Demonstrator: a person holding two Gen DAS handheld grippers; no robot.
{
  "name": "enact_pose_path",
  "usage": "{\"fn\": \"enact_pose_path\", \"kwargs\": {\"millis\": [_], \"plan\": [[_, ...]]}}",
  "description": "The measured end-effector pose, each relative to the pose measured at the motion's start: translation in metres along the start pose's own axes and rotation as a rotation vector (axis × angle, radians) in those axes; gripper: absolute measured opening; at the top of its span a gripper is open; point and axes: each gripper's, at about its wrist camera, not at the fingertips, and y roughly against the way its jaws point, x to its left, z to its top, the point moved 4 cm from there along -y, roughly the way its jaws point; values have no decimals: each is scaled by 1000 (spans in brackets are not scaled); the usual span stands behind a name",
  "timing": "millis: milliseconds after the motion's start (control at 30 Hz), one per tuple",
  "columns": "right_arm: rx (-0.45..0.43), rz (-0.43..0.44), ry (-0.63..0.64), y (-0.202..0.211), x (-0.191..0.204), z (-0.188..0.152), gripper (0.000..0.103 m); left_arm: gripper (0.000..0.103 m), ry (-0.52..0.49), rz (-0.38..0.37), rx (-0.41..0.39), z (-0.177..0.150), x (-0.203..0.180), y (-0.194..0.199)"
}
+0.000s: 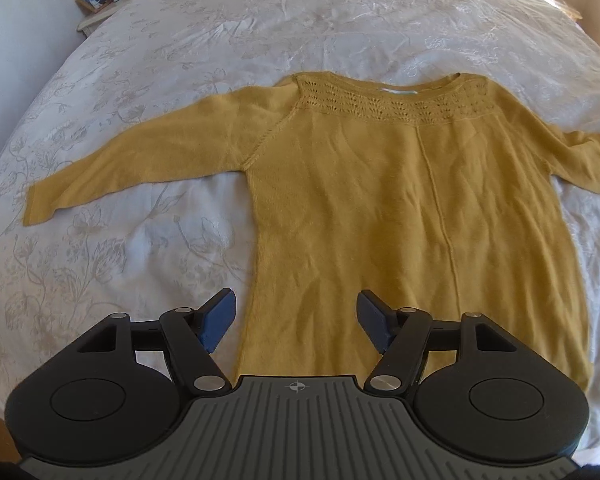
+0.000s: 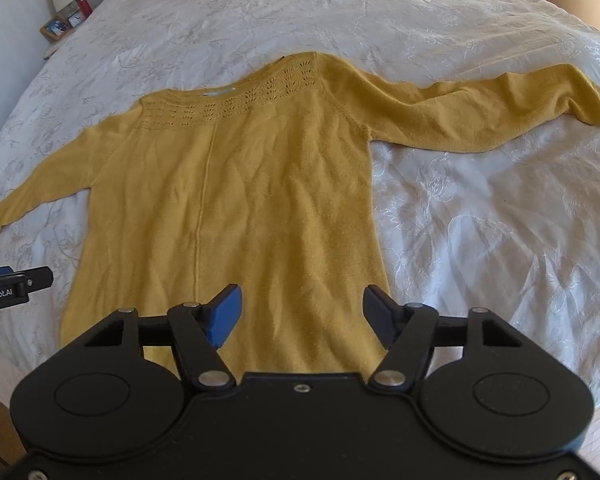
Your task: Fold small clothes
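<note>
While the sweater (image 1: 400, 208) lies flat on the bed (image 1: 140, 240), neck far, sleeves out to both sides, my left tongs (image 1: 296, 316) hang over its near left edge, jaws apart, holding nothing. Right tongs (image 2: 302, 316) over the near right edge, same: apart, empty. Nightstand (image 1: 96, 16) w/ lamp at far left.

A matt, fuzzy knit is seen in the mustard sweater (image 1: 380, 200), with openwork at its yoke. The bedspread (image 1: 260, 20) is woven with a faintly glossy floral pattern.
</note>
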Motion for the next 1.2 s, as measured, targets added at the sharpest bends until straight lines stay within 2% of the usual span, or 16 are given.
{"fn": "enact_pose_path", "kwargs": {"millis": [100,167,333,533,667,833,900,933,967,1000,1033,1067,1133,1200], "plan": [[-23,-9,-19,-16,-9,8,67,63,-15,-6,-7,3,13,-25],[-35,-12,-25,-29,-12,16,67,59,-3,-44,8,3,23,-42],[-72,-2,-29,-55,-17,33,67,57,150,-311,20,7,52,-78],[-92,-9,-71,-88,-30,55,68,57,72,-239,-13,25,58,-103],[-46,-19,-94,-115,-40,62,68,57,74,-234,5,34,60,-127],[38,6,-129,-137,-48,63,67,57,97,-272,32,43,60,-148],[47,15,-122,-139,-45,64,61,57,106,-280,35,47,59,-151],[48,24,-114,-139,-44,64,53,57,110,-279,40,47,60,-151],[49,34,-105,-139,-42,64,40,56,110,-275,43,49,59,-152],[50,39,-93,-138,-40,65,32,43,108,-272,40,49,58,-152],[50,35,-75,-138,-37,65,12,30,100,-271,28,49,58,-150],[51,19,-47,-137,-33,66,11,11,77,-272,16,49,57,-148],[50,-43,38,-135,-28,67,10,8,36,-222,9,50,58,-144],[60,-104,59,-138,-34,67,8,6,13,-129,15,49,64,-146]]}}
